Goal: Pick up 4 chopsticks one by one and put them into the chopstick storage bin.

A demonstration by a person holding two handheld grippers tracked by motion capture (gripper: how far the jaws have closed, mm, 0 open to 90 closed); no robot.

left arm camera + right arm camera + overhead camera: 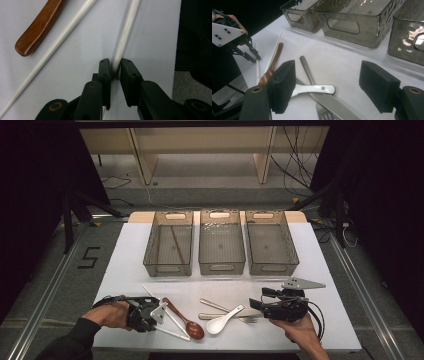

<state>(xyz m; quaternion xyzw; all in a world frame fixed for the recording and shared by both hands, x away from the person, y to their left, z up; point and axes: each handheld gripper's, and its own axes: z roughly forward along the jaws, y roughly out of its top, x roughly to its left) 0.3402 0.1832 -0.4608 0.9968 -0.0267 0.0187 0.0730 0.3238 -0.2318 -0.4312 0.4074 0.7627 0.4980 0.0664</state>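
Cutlery lies scattered on the near part of a white table, in front of three smoky plastic bins set side by side: a left bin, a middle bin and a right bin. The left gripper, low over the near left corner of the table, has its jaws drawn in around the end of a white chopstick, and both pads look pressed against the thin stick, which runs away from the jaws across the white surface. A second white chopstick lies just beside it at a diverging angle, and beyond that rests the handle of a wooden spoon, whose dark bowl points toward the table's near edge in the high view. The right gripper hangs above the near right part of the table with its jaws spread wide and nothing between them; under it lie a white ceramic spoon, a metal fork and a metal handle crossing one another. The two grippers are well apart, with the wooden spoon and the white spoon between them.
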